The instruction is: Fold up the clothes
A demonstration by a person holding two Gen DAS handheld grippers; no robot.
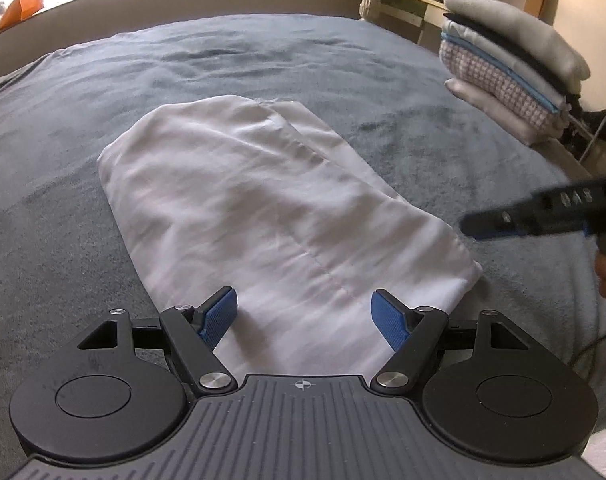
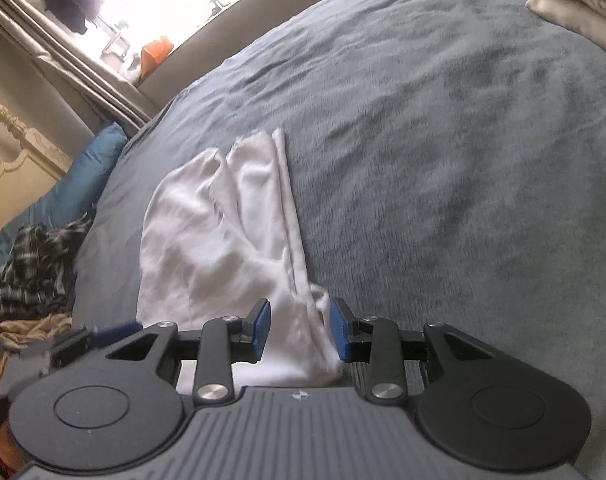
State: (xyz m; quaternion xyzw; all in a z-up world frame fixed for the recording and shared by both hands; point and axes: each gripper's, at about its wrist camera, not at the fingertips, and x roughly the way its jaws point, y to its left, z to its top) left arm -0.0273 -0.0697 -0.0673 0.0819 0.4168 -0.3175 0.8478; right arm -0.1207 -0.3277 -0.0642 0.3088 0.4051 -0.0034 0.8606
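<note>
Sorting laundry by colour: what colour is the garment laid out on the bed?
White garment, clearest in the left wrist view.

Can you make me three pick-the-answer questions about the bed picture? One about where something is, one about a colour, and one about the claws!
1. Where is the stack of folded clothes?
A. at the far right of the bed
B. on the white garment
C. on the floor

2. What colour is the garment lying on the blanket?
A. red
B. white
C. black

3. How does the left claw stand?
A. open, with nothing pinched
B. clamped on a pillow
C. clamped on the stack

Answers:
1. A, the stack sits at the bed's far right edge.
2. B, the cloth is white on grey-blue.
3. A, its blue pads are wide apart over the cloth.
</note>
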